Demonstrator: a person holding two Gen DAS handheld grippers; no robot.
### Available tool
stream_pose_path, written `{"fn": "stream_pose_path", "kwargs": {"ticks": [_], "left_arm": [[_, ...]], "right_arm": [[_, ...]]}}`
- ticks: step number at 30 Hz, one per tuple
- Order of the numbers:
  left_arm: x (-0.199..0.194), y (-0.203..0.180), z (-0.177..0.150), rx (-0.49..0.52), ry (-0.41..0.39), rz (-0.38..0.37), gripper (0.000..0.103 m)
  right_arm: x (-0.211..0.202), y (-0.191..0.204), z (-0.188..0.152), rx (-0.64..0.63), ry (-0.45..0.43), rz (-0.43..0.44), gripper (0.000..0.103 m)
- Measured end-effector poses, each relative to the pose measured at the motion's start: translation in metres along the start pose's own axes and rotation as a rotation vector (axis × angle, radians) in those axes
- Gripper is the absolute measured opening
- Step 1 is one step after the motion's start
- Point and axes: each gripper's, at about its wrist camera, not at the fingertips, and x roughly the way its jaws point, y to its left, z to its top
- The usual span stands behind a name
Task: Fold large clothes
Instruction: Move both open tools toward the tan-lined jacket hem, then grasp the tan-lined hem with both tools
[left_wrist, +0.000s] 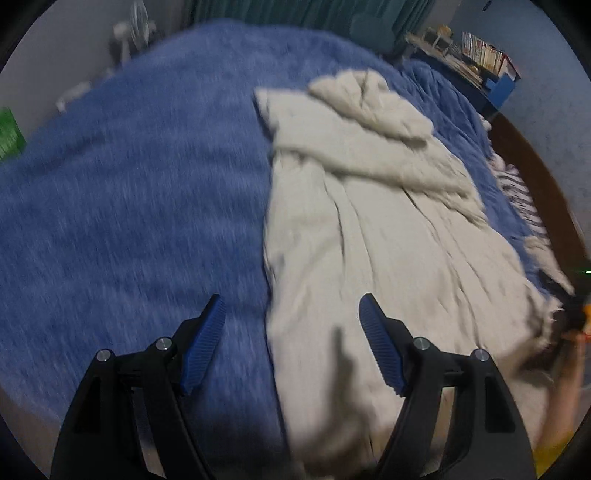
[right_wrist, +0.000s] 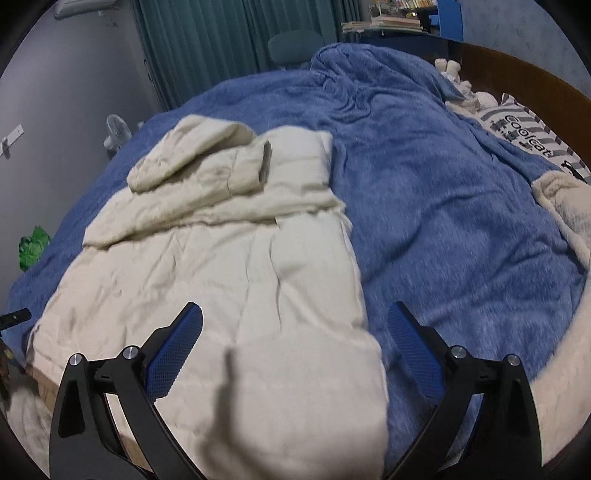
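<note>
blue fleece covered the bed (right_wrist: 443, 221) from edge to edge, with teal curtains (right_wrist: 229, 48) behind it and a cluttered shelf (left_wrist: 476, 51) off in a corner. on that bed lay the cream garment (right_wrist: 229, 258), a thick padded-looking piece stretched lengthwise, its sides already turned in so that it made a long panel, with a sleeve and what looked like a hood (right_wrist: 192, 155) bunched across the far end.

the left hand-held gripper (left_wrist: 291, 343) hung above the garment's near left edge, jaws spread wide with nothing between them. the right hand-held gripper (right_wrist: 295, 354) hung above the near right edge, jaws likewise spread and empty, the cloth's border lying below its gap.

judging by the puffy creases, the garment was probably soft, limp and bulky rather than heavy; it would likely sag and trail if lifted by a single point, and the fleece beneath might drag at it. the sensible hold seemed to be the two near corners of the hem, one per gripper, pinching through all layers so the turned-in sides did not slide open, then carrying that end over toward the hood.
</note>
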Motion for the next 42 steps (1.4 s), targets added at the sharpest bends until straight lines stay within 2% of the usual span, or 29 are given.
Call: {"fn": "stream_pose_path", "kwargs": {"ticks": [5, 8, 9, 14, 21, 23, 24, 26, 27, 28, 29, 31, 33, 36, 39, 40, 42], "left_arm": [[0.000, -0.008, -0.020, 0.070, 0.079, -0.011, 0.071], [0.006, -0.008, -0.026, 0.063, 0.097, -0.029, 0.071], [0.008, -0.007, -0.026, 0.051, 0.101, -0.046, 0.071], [0.023, -0.003, -0.022, 0.011, 0.156, -0.087, 0.071], [0.035, -0.012, -0.024, 0.059, 0.236, -0.059, 0.071], [0.037, -0.016, -0.027, 0.098, 0.267, -0.048, 0.071], [0.037, -0.019, -0.027, 0.114, 0.273, -0.044, 0.071], [0.033, -0.019, -0.025, 0.102, 0.249, -0.081, 0.070], [0.028, -0.018, -0.021, 0.073, 0.214, -0.162, 0.070], [0.024, -0.018, -0.019, 0.050, 0.188, -0.209, 0.070], [0.022, -0.018, -0.016, 0.036, 0.174, -0.223, 0.070], [0.021, -0.023, -0.011, 0.039, 0.167, -0.228, 0.070], [0.024, -0.030, -0.010, 0.087, 0.181, -0.198, 0.070], [0.030, -0.034, -0.015, 0.141, 0.210, -0.158, 0.070], [0.040, -0.030, -0.026, 0.144, 0.262, -0.134, 0.069], [0.040, -0.027, -0.028, 0.138, 0.267, -0.137, 0.067], [0.035, -0.024, -0.028, 0.131, 0.243, -0.153, 0.055]], "right_arm": [[-0.008, -0.018, -0.015, 0.086, 0.020, 0.076, 0.095], [-0.007, -0.024, -0.024, 0.107, 0.047, 0.079, 0.086], [-0.006, -0.023, -0.027, 0.104, 0.057, 0.089, 0.079], [-0.005, -0.017, -0.033, 0.073, 0.080, 0.076, 0.077], [-0.003, -0.035, -0.043, 0.154, 0.125, 0.104, 0.075], [-0.004, -0.035, -0.046, 0.157, 0.134, 0.137, 0.075], [-0.005, -0.033, -0.048, 0.157, 0.138, 0.175, 0.072], [-0.013, -0.030, -0.050, 0.172, 0.107, 0.223, 0.070], [-0.018, -0.030, -0.049, 0.178, 0.089, 0.236, 0.070], [-0.023, -0.031, -0.048, 0.190, 0.068, 0.267, 0.069], [-0.025, -0.032, -0.047, 0.197, 0.064, 0.289, 0.068], [-0.023, -0.034, -0.045, 0.198, 0.096, 0.290, 0.066], [-0.017, -0.036, -0.045, 0.190, 0.147, 0.261, 0.063], [-0.013, -0.040, -0.048, 0.198, 0.191, 0.252, 0.062], [-0.012, -0.038, -0.053, 0.176, 0.238, 0.230, 0.061], [-0.013, -0.038, -0.054, 0.167, 0.244, 0.227, 0.061], [-0.017, -0.037, -0.055, 0.156, 0.238, 0.227, 0.056]]}}
